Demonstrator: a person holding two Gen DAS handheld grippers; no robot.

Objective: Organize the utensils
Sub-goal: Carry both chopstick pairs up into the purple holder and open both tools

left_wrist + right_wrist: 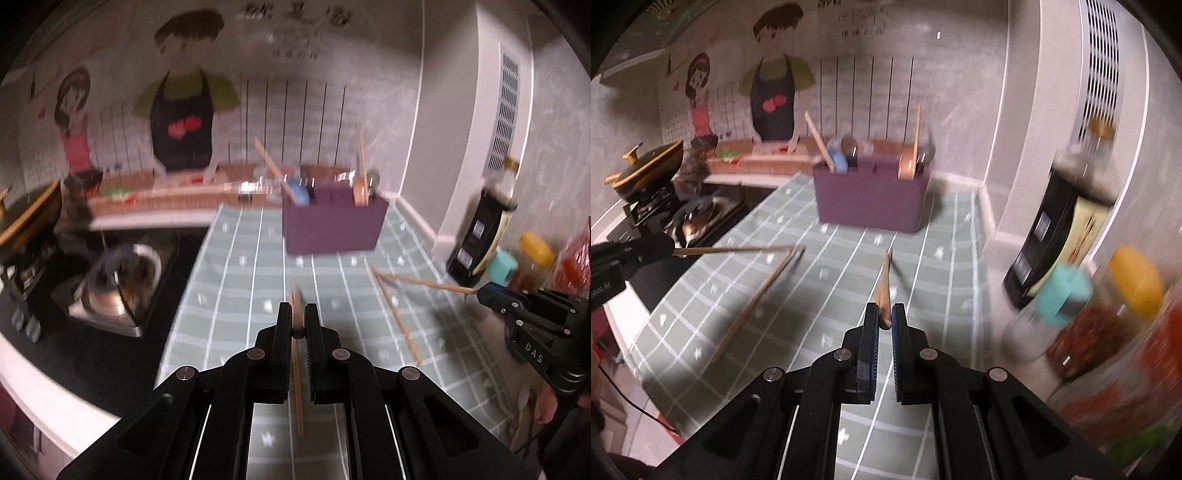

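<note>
A purple utensil holder [334, 224] stands at the back of the green checked cloth; it also shows in the right wrist view [870, 201] with wooden utensils and a blue one in it. My left gripper [295, 314] is shut on a wooden chopstick [296, 380] held above the cloth. My right gripper [885, 314] is shut on another wooden chopstick [884, 284]; it shows in the left wrist view [484, 293] at the right with its chopstick [421, 282]. A third chopstick [397, 319] lies loose on the cloth [757, 299].
A gas stove [110, 284] with a black wok [650, 171] is at the left. A dark sauce bottle [480, 229], a teal-capped jar [1060, 295] and a yellow-capped jar [1134, 284] stand at the right by the wall. The checked cloth [236, 280] covers the counter.
</note>
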